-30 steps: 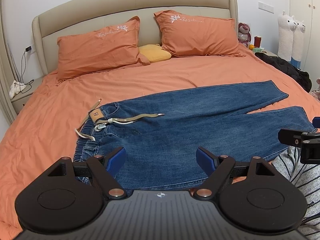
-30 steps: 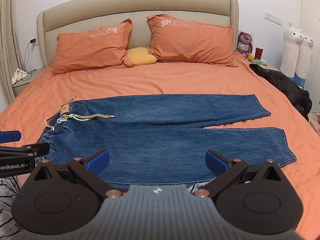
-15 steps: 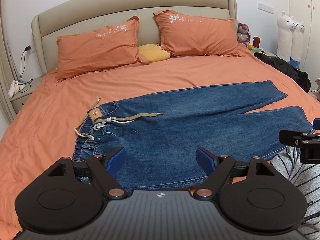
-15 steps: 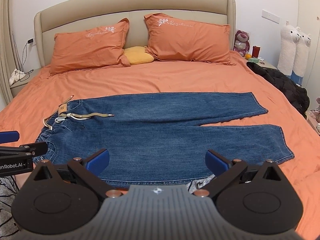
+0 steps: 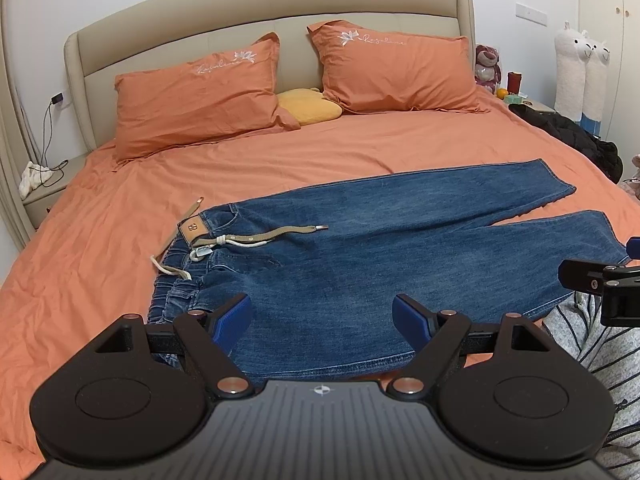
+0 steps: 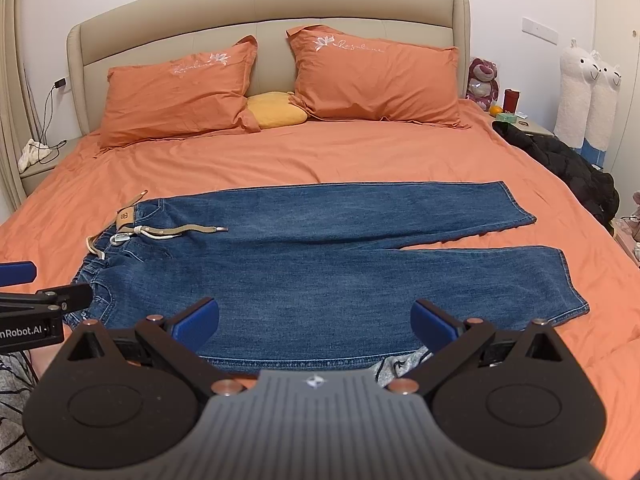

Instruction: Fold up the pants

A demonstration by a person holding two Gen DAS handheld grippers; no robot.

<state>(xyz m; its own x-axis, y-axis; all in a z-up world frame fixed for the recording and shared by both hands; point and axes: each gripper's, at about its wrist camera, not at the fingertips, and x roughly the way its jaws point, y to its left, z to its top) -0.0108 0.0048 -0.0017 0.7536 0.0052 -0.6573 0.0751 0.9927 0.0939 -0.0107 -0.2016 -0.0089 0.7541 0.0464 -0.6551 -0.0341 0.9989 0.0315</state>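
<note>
Pants [image 5: 400, 248] flat on bed [image 5: 280, 160] as before, left tool [image 5: 322, 314] and right tool [image 6: 315, 318] still wide, hovering

The pants [image 6: 320, 256] lie flat across the bed [image 6: 360, 152], waistband left, legs right, pillows [image 6: 176, 92] behind.

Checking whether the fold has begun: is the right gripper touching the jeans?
Cannot tell. In the right wrist view the right gripper is open over the jeans, but no view shows contact or a gap.
</note>
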